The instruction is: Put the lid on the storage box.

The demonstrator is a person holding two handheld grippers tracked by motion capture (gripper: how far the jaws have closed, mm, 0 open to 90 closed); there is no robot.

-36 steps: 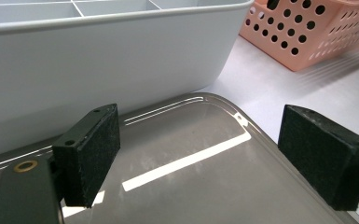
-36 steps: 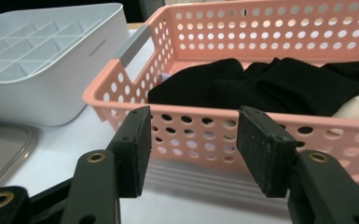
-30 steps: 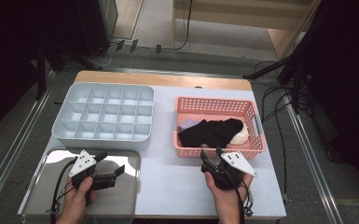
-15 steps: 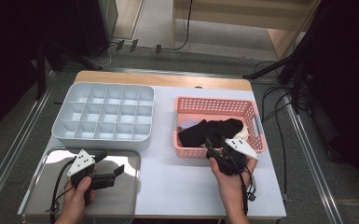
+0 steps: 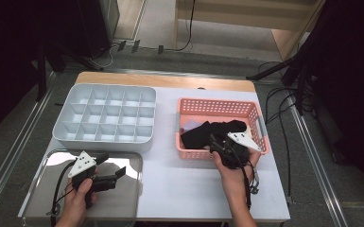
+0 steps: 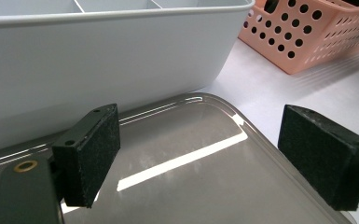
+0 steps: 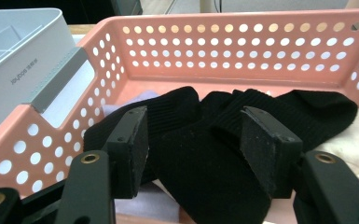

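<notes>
Advanced into the pink basket (image 5: 217, 106), our right gripper (image 7: 193, 144) straddles a black sock (image 7: 205, 163), jaws open; nothing sorted yet.

A white worktop (image 5: 184, 184) with a wooden far edge stands on a grey floor (image 5: 156, 23). Black cables (image 5: 283, 101) trail beside it; pale wooden furniture (image 5: 246, 14) stands behind, dark at both sides.
</notes>
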